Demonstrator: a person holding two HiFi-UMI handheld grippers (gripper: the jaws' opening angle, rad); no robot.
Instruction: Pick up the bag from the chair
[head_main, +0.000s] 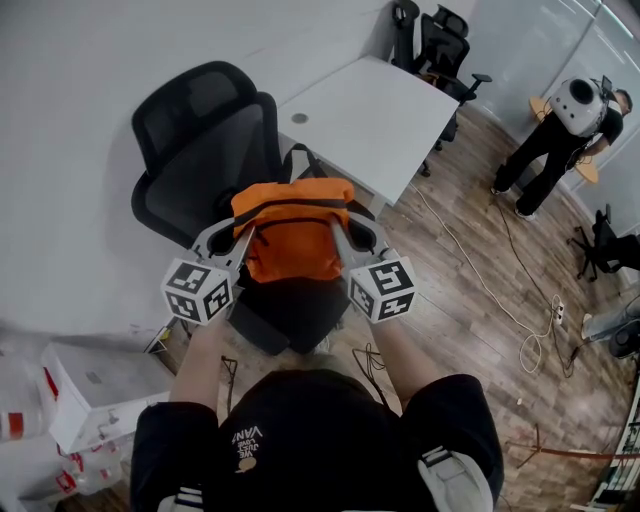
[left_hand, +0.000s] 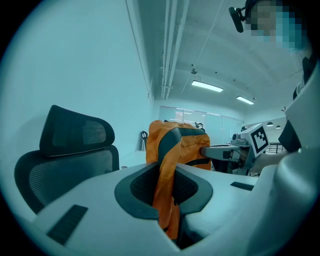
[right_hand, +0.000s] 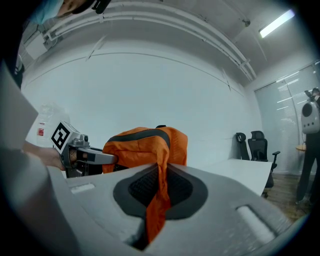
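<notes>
- Orange bag (head_main: 293, 240) hides much of the chair (head_main: 190, 140) seat; its underside goes unseen.
- Long axis lies across the chair; left gripper (head_main: 244, 236) and right gripper (head_main: 341, 236) each pinch its fabric.

Centre of frame: bag (head_main: 292, 240), bright orange with black bands. Upper left: chair (head_main: 195, 150), black mesh; upper centre: tabletop (head_main: 370, 115), plain white; right: floor (head_main: 480, 270), brown wood planks. Lower centre: left tongs (head_main: 245, 236) and right tongs (head_main: 338, 236), pale grey with black ribbed pads, white-faced cubes with black square markers.
</notes>
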